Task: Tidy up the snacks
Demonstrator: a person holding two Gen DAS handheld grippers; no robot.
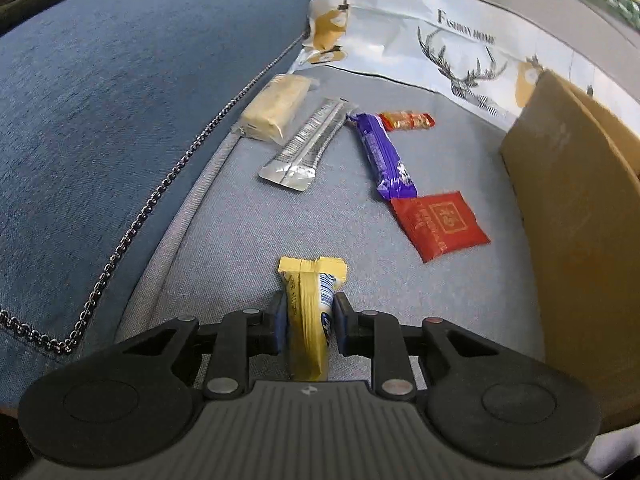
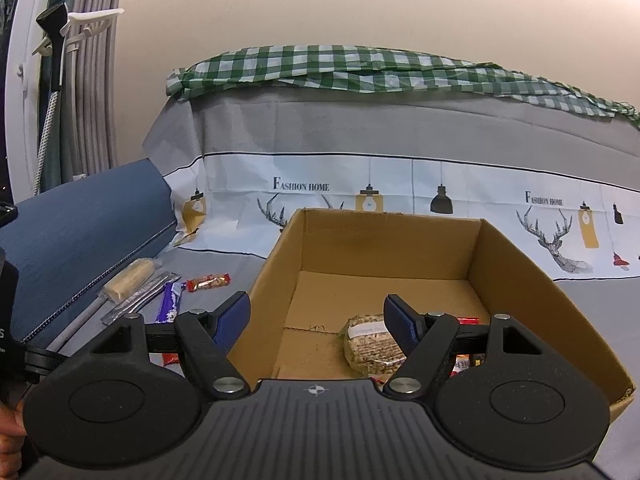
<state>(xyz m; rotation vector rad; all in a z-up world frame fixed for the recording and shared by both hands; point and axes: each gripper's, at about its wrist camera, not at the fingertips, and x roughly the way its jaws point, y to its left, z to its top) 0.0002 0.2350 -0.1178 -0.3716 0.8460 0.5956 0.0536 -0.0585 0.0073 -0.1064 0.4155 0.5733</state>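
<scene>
Left gripper [image 1: 307,322] clamped on a yellow snack packet [image 1: 310,312], blue pads [image 1: 341,320] pressed narrow against both sides, crimped end poking out past the fingertips above the grey sofa seat [image 1: 224,240]. Lying loose on that seat, all to the left of the cardboard box [image 2: 400,288]: red square packet [image 1: 438,224] nearest the box wall, purple bar [image 1: 382,156] touching its upper corner, small red-and-gold candy [image 1: 408,120] by the purple bar's far end, silver stick sachet [image 1: 308,144] farther left, pale wrapped cake [image 1: 276,108] farthest from the box, against the blue armrest [image 1: 120,120]. Right gripper [image 2: 316,324] spread wide, gripping nothing, left pad [image 2: 232,320] just outside the box's left wall, right pad [image 2: 402,326] over the box interior. Inside the box, near its front right corner, a grainy snack block [image 2: 370,344] under a clear wrap, plus red wrappers partly hidden behind the right finger. Behind the box, a printed deer-and-lamp cloth [image 2: 400,184] draped over the sofa back.
</scene>
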